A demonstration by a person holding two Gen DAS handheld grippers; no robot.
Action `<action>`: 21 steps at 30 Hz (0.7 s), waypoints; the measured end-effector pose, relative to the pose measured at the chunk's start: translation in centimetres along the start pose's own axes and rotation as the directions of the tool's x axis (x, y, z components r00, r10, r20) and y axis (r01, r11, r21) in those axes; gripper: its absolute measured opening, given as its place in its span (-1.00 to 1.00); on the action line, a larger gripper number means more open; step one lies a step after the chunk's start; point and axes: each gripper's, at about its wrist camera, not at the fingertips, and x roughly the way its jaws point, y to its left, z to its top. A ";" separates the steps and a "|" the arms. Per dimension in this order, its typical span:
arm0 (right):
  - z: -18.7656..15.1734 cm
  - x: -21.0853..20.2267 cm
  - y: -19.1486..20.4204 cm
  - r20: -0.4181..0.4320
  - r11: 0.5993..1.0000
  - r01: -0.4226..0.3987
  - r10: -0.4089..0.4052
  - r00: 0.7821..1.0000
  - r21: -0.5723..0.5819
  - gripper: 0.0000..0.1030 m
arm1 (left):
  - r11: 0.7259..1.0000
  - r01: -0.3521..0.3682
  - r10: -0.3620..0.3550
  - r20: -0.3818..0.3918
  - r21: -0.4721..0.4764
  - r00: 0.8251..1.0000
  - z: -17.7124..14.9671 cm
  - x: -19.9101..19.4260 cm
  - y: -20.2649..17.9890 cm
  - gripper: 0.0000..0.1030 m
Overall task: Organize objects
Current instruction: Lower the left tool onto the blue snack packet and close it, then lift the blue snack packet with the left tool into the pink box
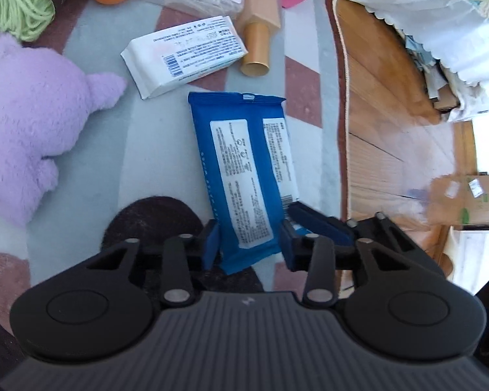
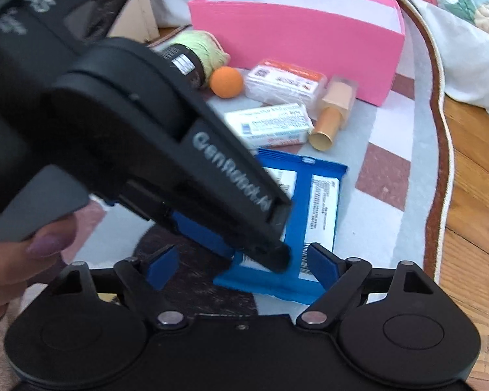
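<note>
Blue wipes pack [image 1: 244,176] lies flat on the rug [image 1: 153,150], label side up, near the pink box [image 2: 296,32]. Left gripper [image 1: 249,244] clamped across the pack's near end. Right gripper [image 2: 244,265] spread wide, holding nothing. Pack judged light, soft, with slick film; grip across the narrow width, not the crimped seal.

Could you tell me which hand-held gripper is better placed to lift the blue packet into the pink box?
Left. The left hand-held gripper already has its pads against the blue packet, while the right hand-held gripper stands open beside it. The pink box lies just ahead.
</note>
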 end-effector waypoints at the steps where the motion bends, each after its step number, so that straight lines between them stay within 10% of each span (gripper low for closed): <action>1: 0.0 0.1 0.0 0.000 1.000 0.020 -0.020 1.000 -0.006 0.77 | 0.999 -0.033 0.032 0.022 0.012 0.999 -0.1 -0.1 -0.2 -0.30; 7: 0.1 2.2 -0.1 -0.054 0.984 0.175 -0.177 0.983 -0.038 0.81 | 0.988 -0.152 0.144 0.175 0.035 0.974 0.6 -0.6 -0.1 -0.29; 14: -0.2 1.7 -1.3 -0.073 0.987 0.111 -0.103 0.992 0.115 0.39 | 0.999 -0.042 0.038 0.097 0.033 0.995 0.6 0.1 -0.2 -0.26; 21: -1.0 1.0 -0.8 -0.030 0.987 0.111 -0.108 0.994 0.116 0.30 | 0.991 -0.100 0.090 0.114 0.087 0.989 -0.5 0.1 -1.8 -0.26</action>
